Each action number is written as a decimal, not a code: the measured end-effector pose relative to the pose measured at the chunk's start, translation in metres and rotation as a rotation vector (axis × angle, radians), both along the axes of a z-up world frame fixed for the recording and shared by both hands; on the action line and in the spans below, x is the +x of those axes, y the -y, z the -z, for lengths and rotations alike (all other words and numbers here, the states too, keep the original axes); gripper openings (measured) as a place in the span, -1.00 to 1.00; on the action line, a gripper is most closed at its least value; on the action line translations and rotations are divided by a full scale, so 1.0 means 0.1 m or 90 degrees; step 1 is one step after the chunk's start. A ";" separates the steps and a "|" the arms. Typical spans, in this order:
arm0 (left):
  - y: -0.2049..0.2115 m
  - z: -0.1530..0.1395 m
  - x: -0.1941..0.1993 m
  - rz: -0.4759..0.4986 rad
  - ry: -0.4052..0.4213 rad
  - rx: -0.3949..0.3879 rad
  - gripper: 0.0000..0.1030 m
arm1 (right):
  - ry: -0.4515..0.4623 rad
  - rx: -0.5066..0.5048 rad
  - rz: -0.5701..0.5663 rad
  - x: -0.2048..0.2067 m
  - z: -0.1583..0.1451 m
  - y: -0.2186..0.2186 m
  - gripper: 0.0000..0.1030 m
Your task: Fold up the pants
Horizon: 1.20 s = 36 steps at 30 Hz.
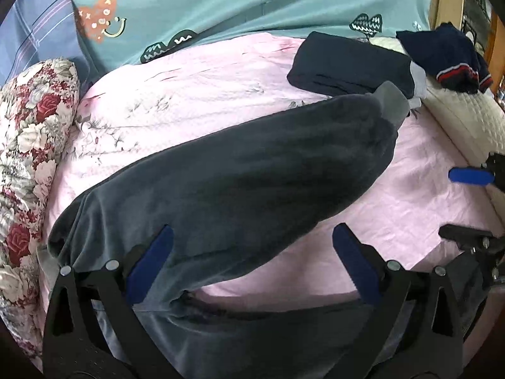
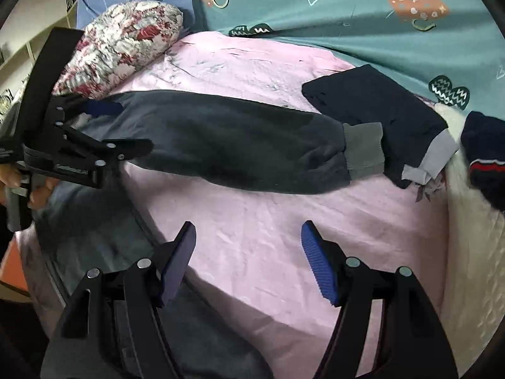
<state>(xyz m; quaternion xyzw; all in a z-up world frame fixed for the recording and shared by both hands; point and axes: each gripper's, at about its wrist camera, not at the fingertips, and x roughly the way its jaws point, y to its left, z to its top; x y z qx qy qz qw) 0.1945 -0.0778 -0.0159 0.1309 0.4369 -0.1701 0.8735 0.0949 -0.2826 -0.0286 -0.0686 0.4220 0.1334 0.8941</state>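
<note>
A pink sheet (image 2: 268,221) fills the middle of both views, with a teal quilt (image 2: 347,31) across the top. The pants (image 1: 236,186), dark grey, lie on the sheet from lower left to upper right in the left view, cuff (image 2: 364,151) touching folded navy clothes (image 2: 378,107). A floral pillow (image 1: 34,145) sits at left. The left gripper (image 1: 252,252) is released over the pants; the right gripper (image 2: 247,259) is released over bare sheet.

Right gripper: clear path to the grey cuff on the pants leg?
Probably yes. The right gripper is open over bare pink sheet, and nothing lies between it and the grey cuff.
</note>
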 end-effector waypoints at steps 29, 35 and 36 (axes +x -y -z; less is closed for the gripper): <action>0.08 0.64 0.47 -0.002 -0.125 0.013 0.96 | -0.121 -0.021 0.026 2.35 0.37 -0.28 -0.70; 0.11 0.63 0.35 0.004 -0.117 0.037 0.96 | -0.083 -0.074 0.034 2.32 0.30 -0.31 -0.67; 0.11 0.61 0.33 0.004 -0.114 0.039 0.96 | -0.072 -0.071 0.041 2.27 0.24 -0.27 -0.63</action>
